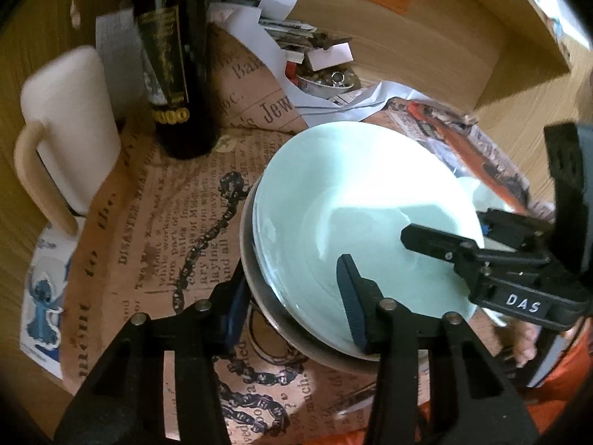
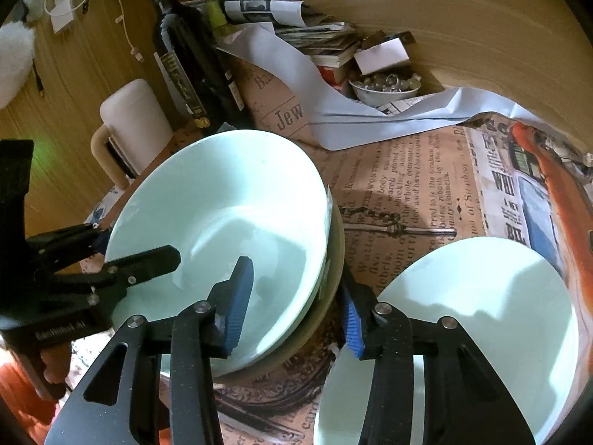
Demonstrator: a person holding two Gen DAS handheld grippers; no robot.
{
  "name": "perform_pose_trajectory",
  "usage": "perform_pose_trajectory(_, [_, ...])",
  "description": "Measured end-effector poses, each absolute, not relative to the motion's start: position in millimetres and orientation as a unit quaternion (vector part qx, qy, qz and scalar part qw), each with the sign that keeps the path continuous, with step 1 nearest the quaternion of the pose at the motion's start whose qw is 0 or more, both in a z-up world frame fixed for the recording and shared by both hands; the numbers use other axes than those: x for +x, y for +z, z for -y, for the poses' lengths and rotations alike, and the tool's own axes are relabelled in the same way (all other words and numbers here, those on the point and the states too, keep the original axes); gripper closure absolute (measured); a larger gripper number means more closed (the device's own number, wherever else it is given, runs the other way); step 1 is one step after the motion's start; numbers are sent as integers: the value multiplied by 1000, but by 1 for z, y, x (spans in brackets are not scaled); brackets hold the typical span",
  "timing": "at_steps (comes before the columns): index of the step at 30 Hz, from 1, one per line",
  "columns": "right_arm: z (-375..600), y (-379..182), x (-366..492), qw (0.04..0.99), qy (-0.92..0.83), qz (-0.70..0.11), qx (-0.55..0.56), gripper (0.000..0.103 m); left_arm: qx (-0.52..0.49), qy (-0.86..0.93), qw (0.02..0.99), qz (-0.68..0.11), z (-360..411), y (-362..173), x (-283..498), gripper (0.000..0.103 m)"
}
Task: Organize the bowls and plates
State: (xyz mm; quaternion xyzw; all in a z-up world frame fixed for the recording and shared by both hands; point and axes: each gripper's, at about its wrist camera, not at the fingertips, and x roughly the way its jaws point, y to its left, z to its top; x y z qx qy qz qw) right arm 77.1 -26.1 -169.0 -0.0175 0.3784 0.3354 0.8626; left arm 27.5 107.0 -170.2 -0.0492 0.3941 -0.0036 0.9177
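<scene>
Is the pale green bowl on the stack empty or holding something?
Empty: the bowl's inside shows only bare glaze and shadow. It sits nested in a darker dish.

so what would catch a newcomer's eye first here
The stacked pale green bowls at centre, with the left gripper and right gripper each straddling the rim from opposite sides. Then the dark wine bottle and cream mug behind, and a second green plate at right.

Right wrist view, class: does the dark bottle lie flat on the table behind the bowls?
No. The dark bottle stands upright behind the mint bowl, beside the cream mug.
</scene>
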Motion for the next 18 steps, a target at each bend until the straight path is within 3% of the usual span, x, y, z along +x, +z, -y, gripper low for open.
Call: perform_pose_trajectory(18, [41, -153, 80, 874, 331, -356, 22, 64, -74, -11, 925, -373, -106, -159, 30, 57])
